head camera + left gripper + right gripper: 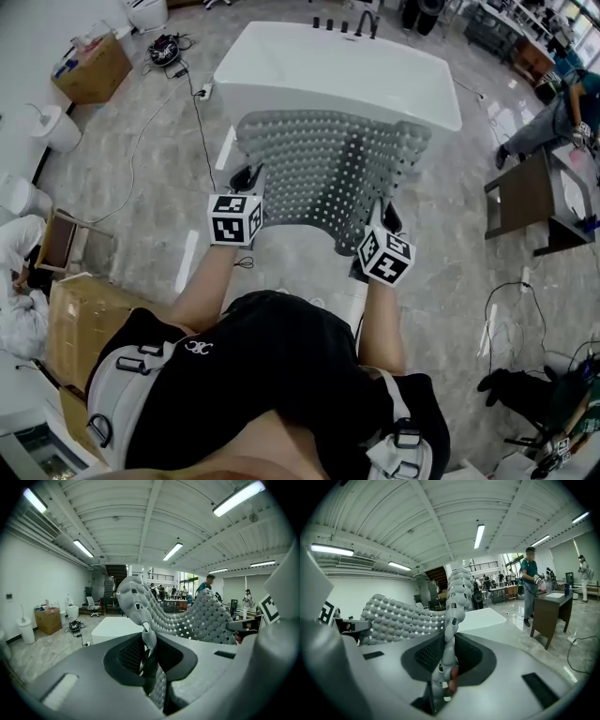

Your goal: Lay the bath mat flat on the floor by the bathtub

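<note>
A grey bath mat (328, 169) with rows of bumps and holes hangs spread between my two grippers, in the air in front of the white bathtub (375, 80). My left gripper (251, 180) is shut on the mat's near left corner, and the mat's edge (145, 641) runs between its jaws. My right gripper (382, 223) is shut on the near right corner, with the mat's edge (449, 634) pinched between its jaws. The mat sags in the middle and its far edge curls up toward the tub.
A dark wooden table (534, 202) stands at the right with a person in teal (553, 117) beside it. A black cable (197, 122) runs over the marble floor left of the tub. Cardboard boxes (94, 70) and a white bin (56, 127) stand at the left.
</note>
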Action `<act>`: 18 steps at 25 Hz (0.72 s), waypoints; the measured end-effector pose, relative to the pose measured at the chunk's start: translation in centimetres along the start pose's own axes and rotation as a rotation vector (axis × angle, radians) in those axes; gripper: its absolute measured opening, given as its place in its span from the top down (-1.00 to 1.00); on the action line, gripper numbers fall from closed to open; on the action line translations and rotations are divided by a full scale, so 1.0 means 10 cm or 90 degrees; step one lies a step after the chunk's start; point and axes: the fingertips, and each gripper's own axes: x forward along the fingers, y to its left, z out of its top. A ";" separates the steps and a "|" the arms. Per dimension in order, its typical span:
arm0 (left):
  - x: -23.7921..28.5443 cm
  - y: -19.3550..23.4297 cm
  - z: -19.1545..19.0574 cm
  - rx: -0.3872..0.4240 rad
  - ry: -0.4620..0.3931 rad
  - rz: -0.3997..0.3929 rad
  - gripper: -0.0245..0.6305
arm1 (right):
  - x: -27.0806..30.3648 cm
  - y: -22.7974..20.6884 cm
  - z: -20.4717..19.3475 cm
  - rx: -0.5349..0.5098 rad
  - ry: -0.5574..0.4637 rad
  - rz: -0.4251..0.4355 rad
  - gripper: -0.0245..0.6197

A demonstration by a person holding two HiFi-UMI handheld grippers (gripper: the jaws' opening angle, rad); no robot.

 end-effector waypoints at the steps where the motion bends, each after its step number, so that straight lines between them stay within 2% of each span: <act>1: -0.01 0.02 -0.02 0.000 0.001 -0.002 0.76 | 0.00 0.03 -0.02 0.001 0.001 -0.001 0.72; 8: 0.02 0.24 -0.12 -0.010 0.005 -0.021 0.76 | 0.04 0.19 -0.12 0.004 0.006 -0.019 0.72; 12: 0.07 0.32 -0.14 0.009 0.012 -0.033 0.76 | 0.08 0.28 -0.17 0.008 0.007 -0.029 0.72; 18: 0.34 0.42 -0.11 0.007 0.014 -0.037 0.76 | 0.29 0.18 -0.23 0.024 0.010 -0.044 0.72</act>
